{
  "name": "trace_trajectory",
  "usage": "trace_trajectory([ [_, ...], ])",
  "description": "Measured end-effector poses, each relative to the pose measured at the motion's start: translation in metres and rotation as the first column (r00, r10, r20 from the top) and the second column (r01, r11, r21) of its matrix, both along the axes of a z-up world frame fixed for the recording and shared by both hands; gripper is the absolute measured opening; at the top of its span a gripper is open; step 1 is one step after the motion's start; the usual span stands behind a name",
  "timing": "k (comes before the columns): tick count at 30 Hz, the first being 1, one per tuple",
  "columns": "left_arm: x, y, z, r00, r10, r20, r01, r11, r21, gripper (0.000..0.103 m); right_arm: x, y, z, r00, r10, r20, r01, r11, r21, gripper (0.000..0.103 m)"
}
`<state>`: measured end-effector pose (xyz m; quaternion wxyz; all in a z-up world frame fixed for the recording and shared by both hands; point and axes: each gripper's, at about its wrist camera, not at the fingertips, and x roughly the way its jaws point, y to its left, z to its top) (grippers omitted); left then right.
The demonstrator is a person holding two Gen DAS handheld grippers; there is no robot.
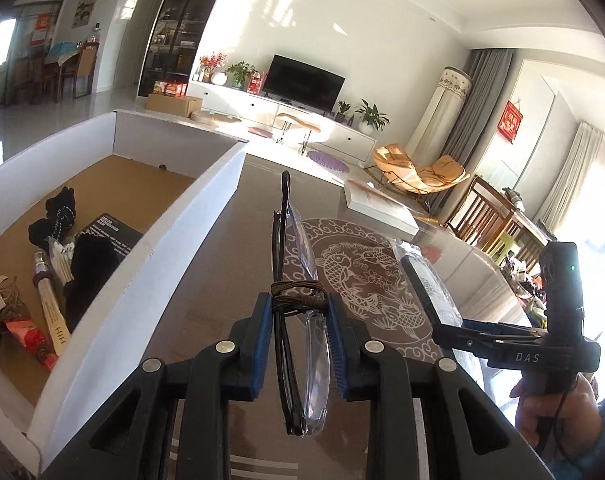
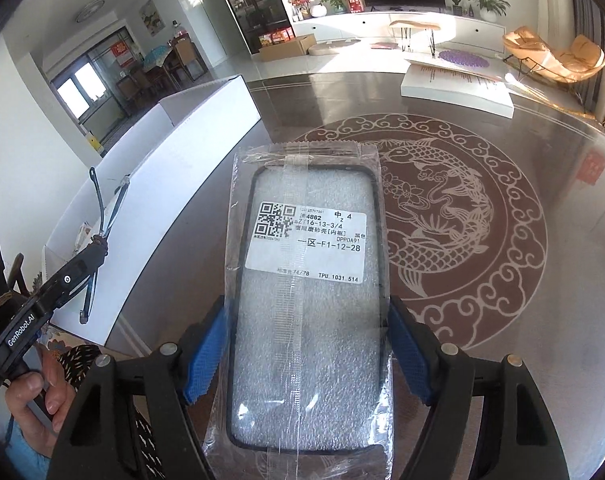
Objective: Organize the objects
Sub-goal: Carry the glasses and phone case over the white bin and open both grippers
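Glasses (image 1: 298, 312) clamped in left hand-held gripper (image 1: 300, 344), phone case (image 2: 308, 308) squeezed in right hand-held gripper (image 2: 308, 364), both lifted off the desk (image 2: 542, 240), probably headed for the box (image 1: 150, 272).

I see the cardboard box (image 2: 170, 160) left of the table's fish medallion (image 2: 442, 216); book (image 2: 458, 86) behind it.

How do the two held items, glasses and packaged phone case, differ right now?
The glasses are thin, folded and cord-wrapped, held edge-on by the left gripper with jaws nearly together. The phone case is broad, flat, bagged and labelled, and spreads the right gripper wide. Both are held above the table.
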<state>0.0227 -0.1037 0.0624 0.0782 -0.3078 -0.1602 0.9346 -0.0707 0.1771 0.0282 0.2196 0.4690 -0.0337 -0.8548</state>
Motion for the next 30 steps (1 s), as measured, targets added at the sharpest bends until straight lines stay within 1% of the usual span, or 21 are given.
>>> trace_trajectory([
  [3,0.005,-0.039,0.026,0.998,0.054,-0.039,-0.054,0.998,0.023,0.027,-0.007,-0.029,0.021,0.998,0.049,-0.042,-0.05,0.999,-0.013,0.076],
  [6,0.004,-0.089,0.043,0.992,0.121,-0.044,-0.121,0.993,0.012,0.027,-0.019,-0.071,0.044,0.991,0.105,-0.086,-0.108,0.994,-0.035,0.076],
  [9,-0.008,-0.143,0.046,0.978,0.208,-0.005,-0.208,0.978,-0.029,0.027,-0.031,-0.129,0.066,0.974,0.177,-0.14,-0.187,0.98,-0.061,0.076],
  [11,-0.024,-0.175,0.036,0.966,0.252,0.066,-0.249,0.967,-0.05,0.027,-0.039,-0.174,0.075,0.961,0.225,-0.163,-0.239,0.968,-0.071,0.076],
  [13,-0.039,-0.202,0.02,0.942,0.304,0.144,-0.297,0.952,-0.07,0.027,-0.049,-0.223,0.077,0.949,0.273,-0.155,-0.288,0.954,-0.084,0.076],
  [15,-0.052,-0.223,0.0,0.914,0.336,0.229,-0.323,0.942,-0.093,0.027,-0.058,-0.272,0.07,0.94,0.314,-0.131,-0.327,0.941,-0.085,0.076],
  [18,-0.061,-0.244,-0.023,0.866,0.38,0.326,-0.356,0.925,-0.132,0.029,-0.064,-0.34,0.052,0.913,0.394,-0.108,-0.398,0.917,-0.022,0.076],
  [20,-0.06,-0.255,-0.034,0.827,0.422,0.371,-0.39,0.907,-0.161,0.03,-0.067,-0.376,0.032,0.897,0.438,-0.063,-0.438,0.899,0.017,0.076],
  [21,-0.057,-0.258,-0.039,0.814,0.44,0.381,-0.407,0.898,-0.166,0.032,-0.068,-0.389,0.021,0.893,0.448,-0.039,-0.447,0.894,0.041,0.076],
  [23,-0.048,-0.268,-0.043,0.797,0.467,0.383,-0.437,0.884,-0.168,0.052,-0.069,-0.408,-0.002,0.883,0.468,0.029,-0.469,0.88,0.07,0.076],
  [24,-0.043,-0.273,-0.045,0.777,0.501,0.381,-0.462,0.865,-0.195,0.061,-0.069,-0.413,-0.012,0.877,0.476,0.062,-0.479,0.875,0.072,0.076],
  [25,-0.039,-0.276,-0.046,0.764,0.524,0.376,-0.479,0.852,-0.213,0.07,-0.069,-0.414,-0.018,0.876,0.477,0.078,-0.482,0.874,0.063,0.076],
  [26,-0.035,-0.278,-0.046,0.765,0.53,0.367,-0.487,0.848,-0.21,0.074,-0.067,-0.41,-0.021,0.876,0.476,0.08,-0.481,0.875,0.061,0.077],
  [27,-0.03,-0.278,-0.044,0.773,0.527,0.354,-0.489,0.85,-0.196,0.078,-0.065,-0.405,-0.021,0.876,0.477,0.069,-0.481,0.875,0.058,0.077],
  [28,-0.027,-0.277,-0.042,0.778,0.526,0.343,-0.49,0.85,-0.193,0.081,-0.063,-0.4,-0.018,0.877,0.477,0.054,-0.48,0.876,0.054,0.08],
  [29,-0.026,-0.273,-0.039,0.778,0.533,0.332,-0.49,0.846,-0.211,0.081,-0.062,-0.395,-0.015,0.881,0.472,0.036,-0.473,0.879,0.058,0.085],
  [30,-0.026,-0.267,-0.035,0.774,0.547,0.319,-0.49,0.837,-0.245,0.082,-0.061,-0.389,-0.01,0.886,0.463,0.015,-0.463,0.884,0.068,0.087],
])
